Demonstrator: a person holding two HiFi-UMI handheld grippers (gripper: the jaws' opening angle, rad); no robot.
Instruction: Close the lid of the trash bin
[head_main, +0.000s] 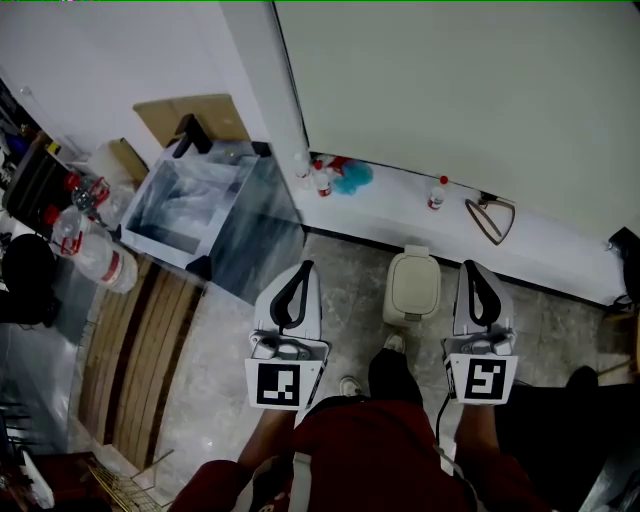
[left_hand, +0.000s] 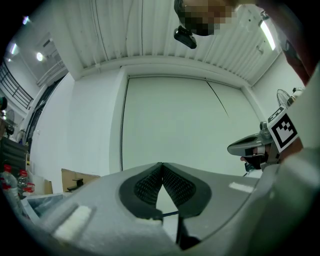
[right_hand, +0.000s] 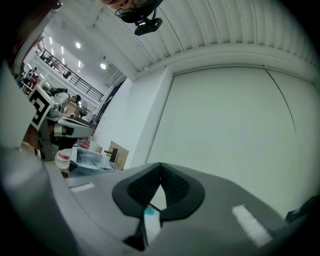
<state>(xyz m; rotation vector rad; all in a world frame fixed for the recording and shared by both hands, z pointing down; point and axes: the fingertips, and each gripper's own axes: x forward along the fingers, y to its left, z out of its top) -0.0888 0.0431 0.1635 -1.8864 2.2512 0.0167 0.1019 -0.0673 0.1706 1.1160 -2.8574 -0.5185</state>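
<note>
While left gripper (head_main: 302, 270) and right gripper (head_main: 470, 268) hang level, jaws pinched together on nothing, trash bin (head_main: 411, 300) lid (head_main: 413, 278) looks down already; another shove might tip it.

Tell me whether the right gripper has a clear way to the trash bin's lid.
Probably yes. The trash bin stands on the floor just left of the right gripper, with nothing visible between them; its lid looks already down.

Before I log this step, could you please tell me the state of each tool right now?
Left tool: closed, empty.
Right tool: closed, empty.
</note>
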